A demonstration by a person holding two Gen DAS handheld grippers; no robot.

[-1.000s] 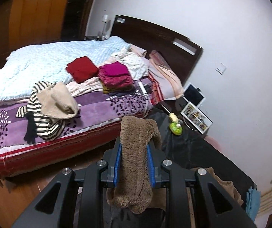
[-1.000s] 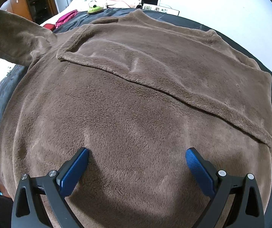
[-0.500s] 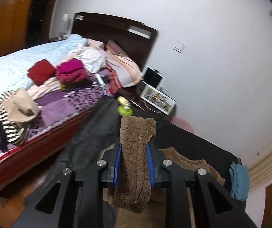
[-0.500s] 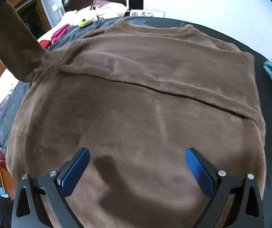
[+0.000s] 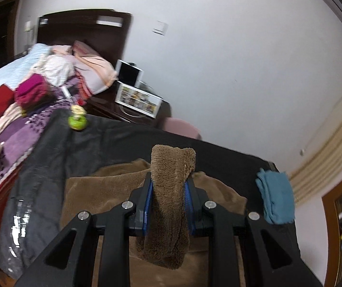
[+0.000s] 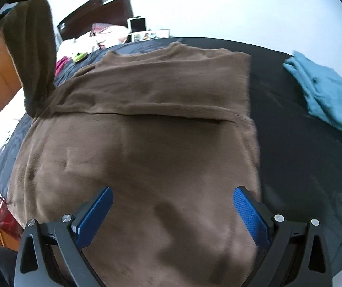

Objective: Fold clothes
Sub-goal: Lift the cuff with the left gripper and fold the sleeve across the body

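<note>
Left gripper [image 5: 168,186] pinches the fuzzy brown sweater's sleeve [image 5: 168,205]; right gripper [image 6: 172,205] fingers spread above it; teal folded cloth [image 6: 326,95] nearby on the black-covered tabletop [image 6: 302,155].

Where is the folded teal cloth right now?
The folded teal cloth lies on the black table cover, right of the brown fleece sweater, apart from it.

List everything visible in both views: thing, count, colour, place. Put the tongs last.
Fleece top: one, brown, spread on the black cover.
Sleeve: one, brown, lifted, clamped.
Black cover: one, under the top.
Folded cloth: one, teal, cover's right edge.
Toy: one, green, cover's far corner.
Folded clothes: stack, magenta, on the bed.
Red garment: one, on the bed.
Left tongs: shut on the sleeve.
Right tongs: open above the top.
</note>
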